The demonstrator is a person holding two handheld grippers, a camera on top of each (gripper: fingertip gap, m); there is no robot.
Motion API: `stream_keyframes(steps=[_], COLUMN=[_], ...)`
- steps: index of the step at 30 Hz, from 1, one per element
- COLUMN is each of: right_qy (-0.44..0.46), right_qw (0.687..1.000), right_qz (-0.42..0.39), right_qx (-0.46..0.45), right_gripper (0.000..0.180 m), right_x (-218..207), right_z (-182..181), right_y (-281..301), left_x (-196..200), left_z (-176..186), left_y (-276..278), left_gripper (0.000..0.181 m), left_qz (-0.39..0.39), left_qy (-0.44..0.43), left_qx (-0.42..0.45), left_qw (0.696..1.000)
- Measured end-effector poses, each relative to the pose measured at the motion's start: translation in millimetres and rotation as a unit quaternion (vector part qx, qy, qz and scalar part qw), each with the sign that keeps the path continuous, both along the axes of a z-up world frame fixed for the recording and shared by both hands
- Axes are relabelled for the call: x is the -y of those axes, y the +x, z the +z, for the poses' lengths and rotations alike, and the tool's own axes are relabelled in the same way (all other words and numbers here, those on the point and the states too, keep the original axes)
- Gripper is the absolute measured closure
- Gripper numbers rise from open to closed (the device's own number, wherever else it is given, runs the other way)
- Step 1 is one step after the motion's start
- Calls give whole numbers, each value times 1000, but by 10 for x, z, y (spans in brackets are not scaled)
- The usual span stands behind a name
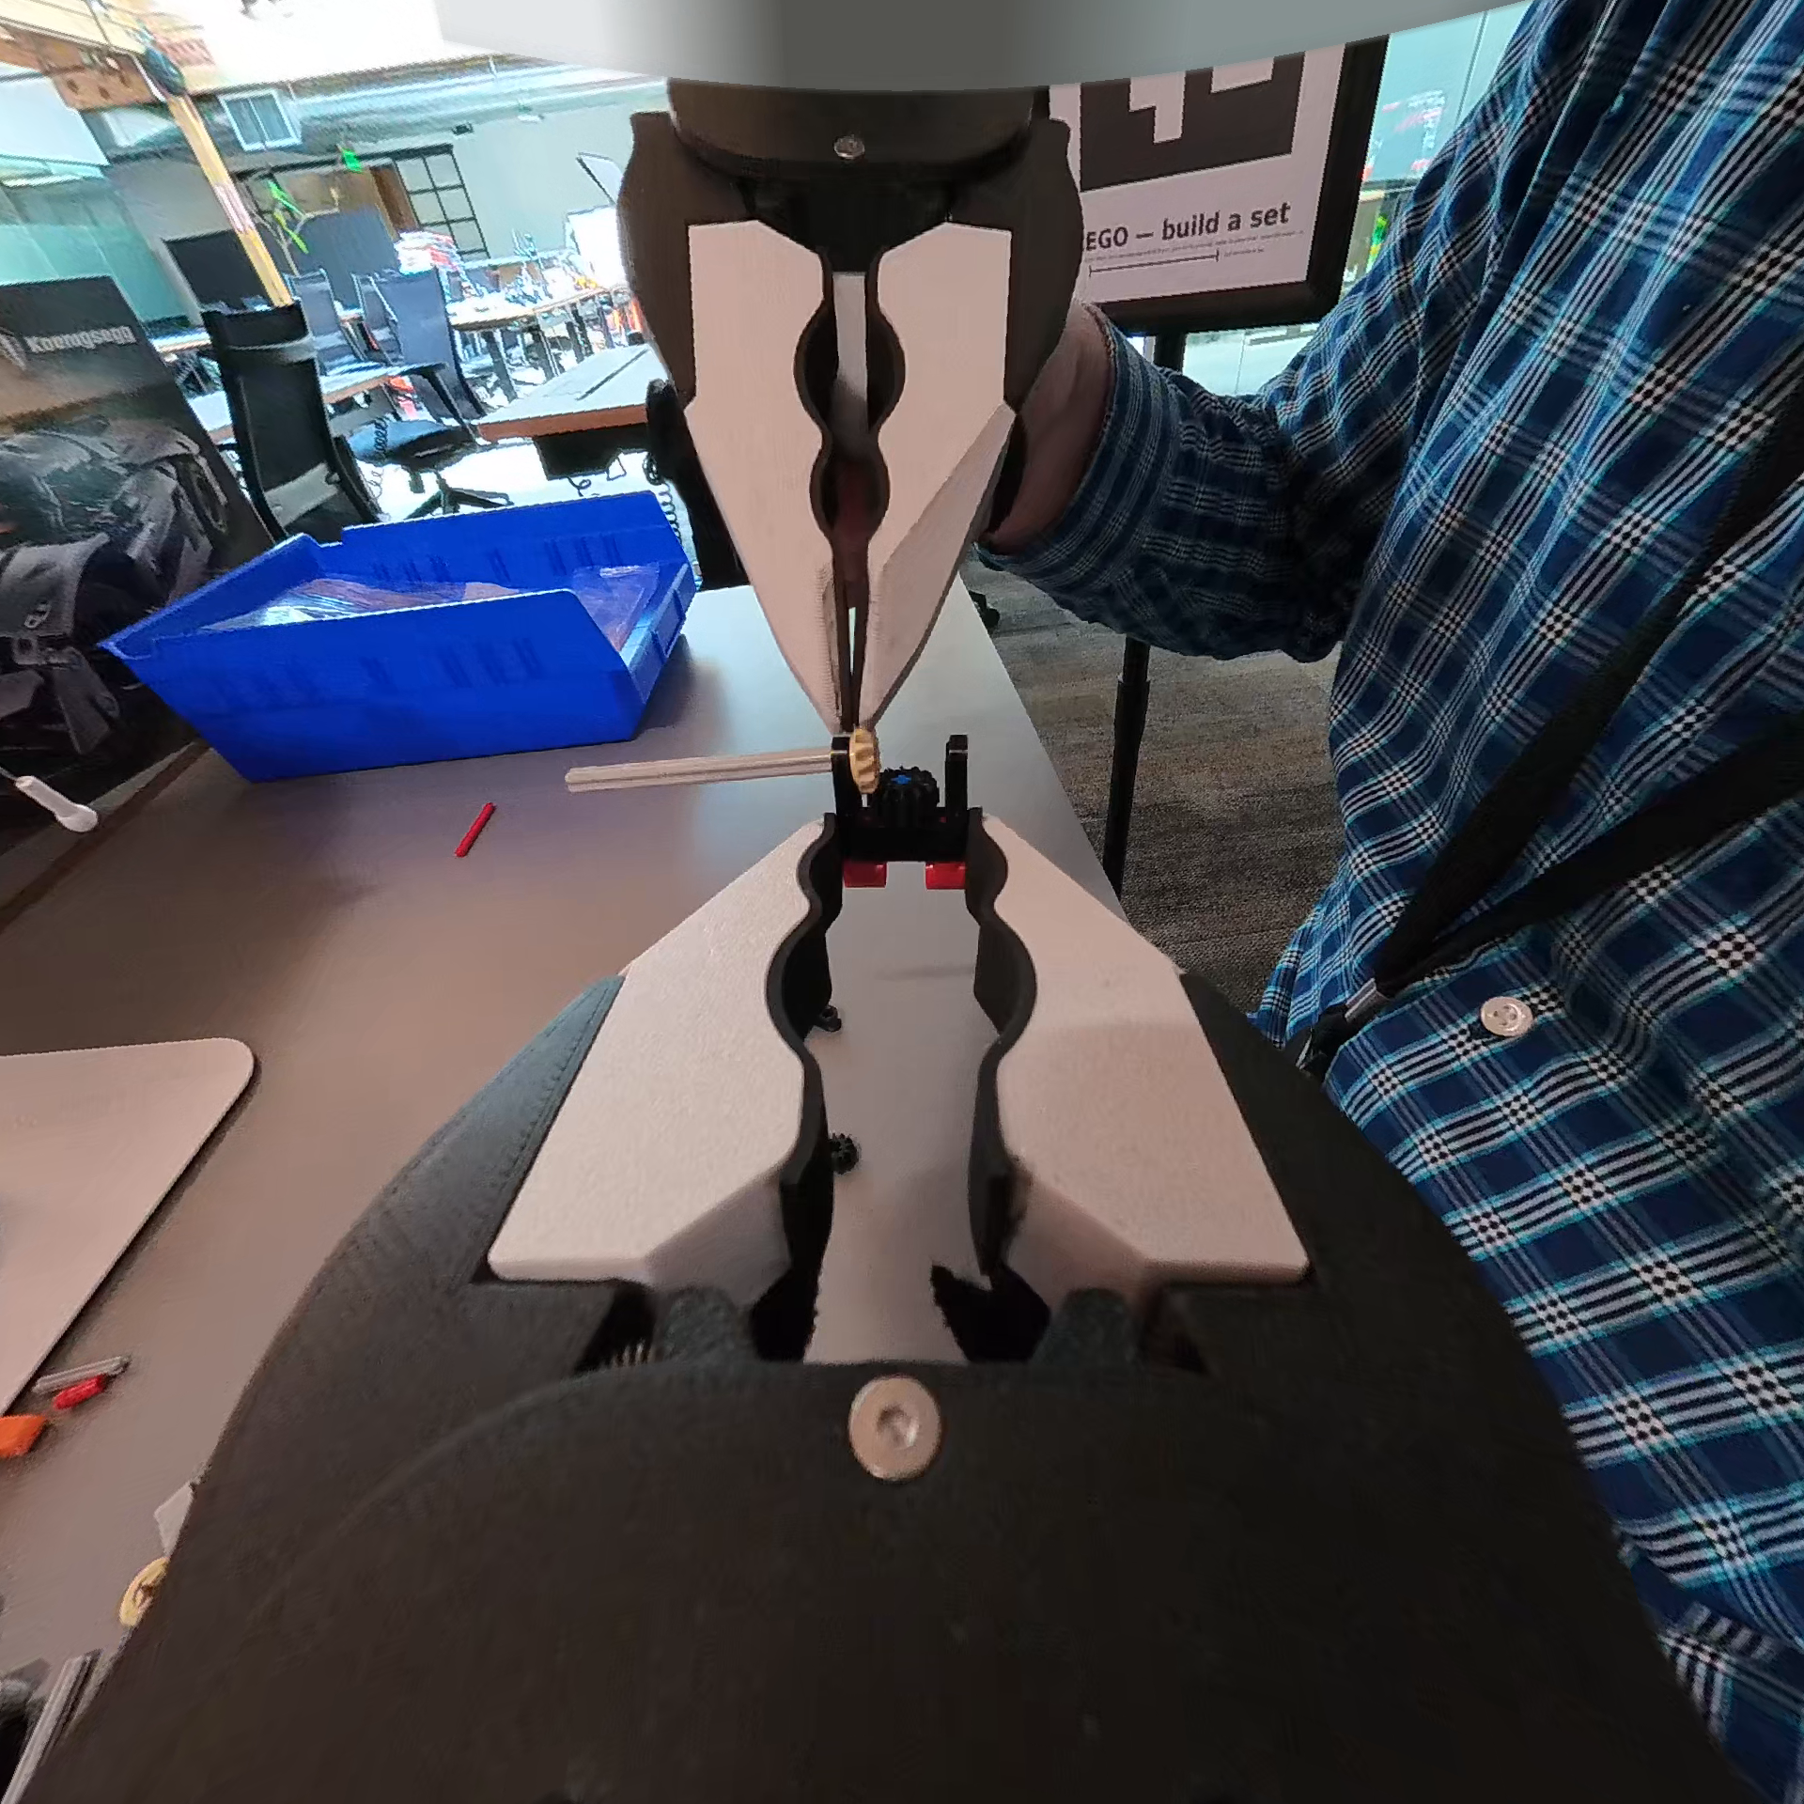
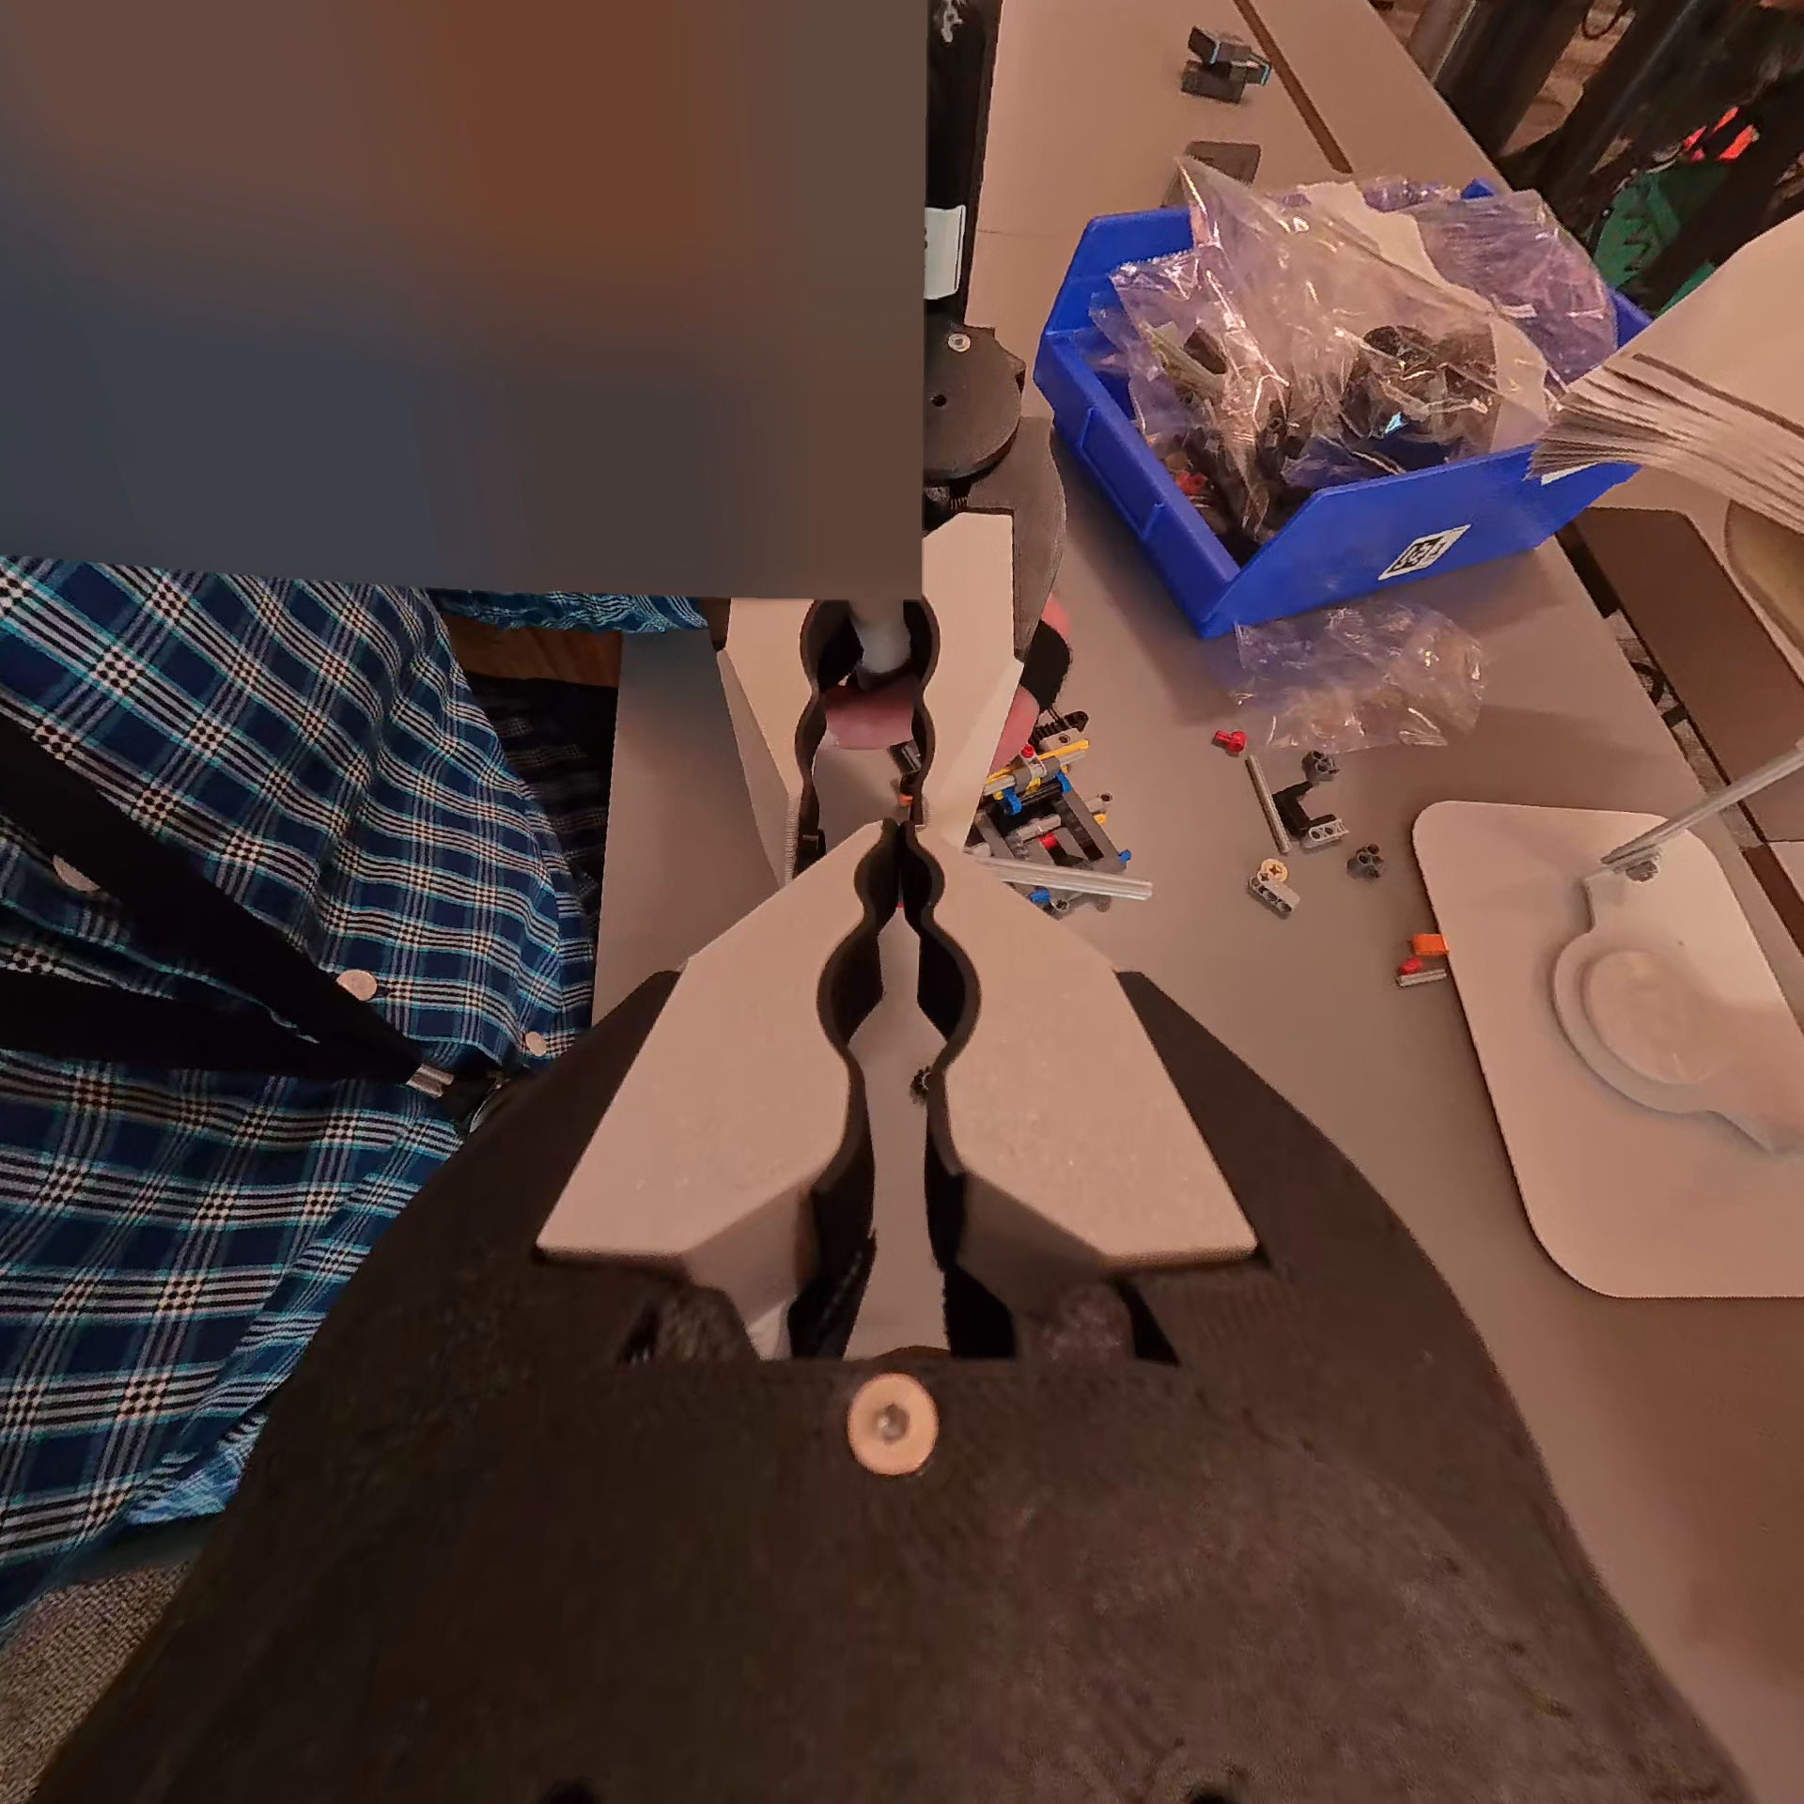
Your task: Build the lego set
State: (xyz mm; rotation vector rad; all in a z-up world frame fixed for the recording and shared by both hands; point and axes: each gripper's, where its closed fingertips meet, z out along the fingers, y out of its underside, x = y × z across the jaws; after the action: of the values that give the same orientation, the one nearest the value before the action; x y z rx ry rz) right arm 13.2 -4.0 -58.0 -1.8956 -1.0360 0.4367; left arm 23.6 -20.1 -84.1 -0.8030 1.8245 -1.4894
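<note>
Lego sub-assembly (image 1: pixel 903 815), black with two red pieces at its base, gripped at the tips of left gripper (image 1: pixel 903 840), held above the grey table (image 1: pixel 390 927).

Left wrist view: left gripper fingers parted only as far as the assembly's width. Right gripper (image 1: pixel 851 727) coming down from above, fingers (image 1: pixel 771 469) almost together, tips pinching at a tan bevel gear (image 1: pixel 863 757) on a grey axle (image 1: pixel 698 771) that sticks out to the left from the assembly. Hand and plaid sleeve (image 1: pixel 1220 527) behind the right gripper. Blue bin (image 1: pixel 410 683) on the table beyond; red pin (image 1: pixel 474 830) lying loose nearby. Printed sign (image 1: pixel 1201 195) with a black-and-white marker on a stand behind; box with lettering and a car picture (image 1: pixel 88 508) at left; wording not copied.

Right wrist view: right gripper (image 2: pixel 900 840) nearly closed at the tips, meeting the left gripper (image 2: pixel 908 781) tip to tip; held piece barely visible. Partly built lego model (image 2: pixel 1049 820) on the table just right of the grippers. Loose parts (image 2: pixel 1298 820) scattered further right. Blue bin (image 2: pixel 1367 527) carrying a small square label, filled with clear plastic bags (image 2: pixel 1347 322) of pieces. White mat (image 2: pixel 1562 1123) at right edge.
</note>
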Motion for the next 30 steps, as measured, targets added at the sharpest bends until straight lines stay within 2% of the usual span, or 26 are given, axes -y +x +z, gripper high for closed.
stream_keyframes(steps=[19, 25, 29, 30], right_qy=[12, 29, 45, 50], right_qw=[1000, 999, 997, 996], right_qz=[-1, -27, -60, -63], right_qx=[-4, -10, -20, -25], right_gripper=[180, 158, 117, 114], right_x=[28, -24, -100, -110], right_z=[63, 98, 135, 148], right_y=[32, 92, 157, 175], left_x=[-7, 9, 35, 40], left_z=[22, 59, 99, 109], left_y=[4, -3, -11, -14], left_gripper=[158, 158, 158, 158], left_qz=[-3, -4, -3, -3], left_qy=[-11, -8, -1, 1], left_qx=[3, 14, 27, 31], left_qw=[1000, 1000, 1000, 1000])
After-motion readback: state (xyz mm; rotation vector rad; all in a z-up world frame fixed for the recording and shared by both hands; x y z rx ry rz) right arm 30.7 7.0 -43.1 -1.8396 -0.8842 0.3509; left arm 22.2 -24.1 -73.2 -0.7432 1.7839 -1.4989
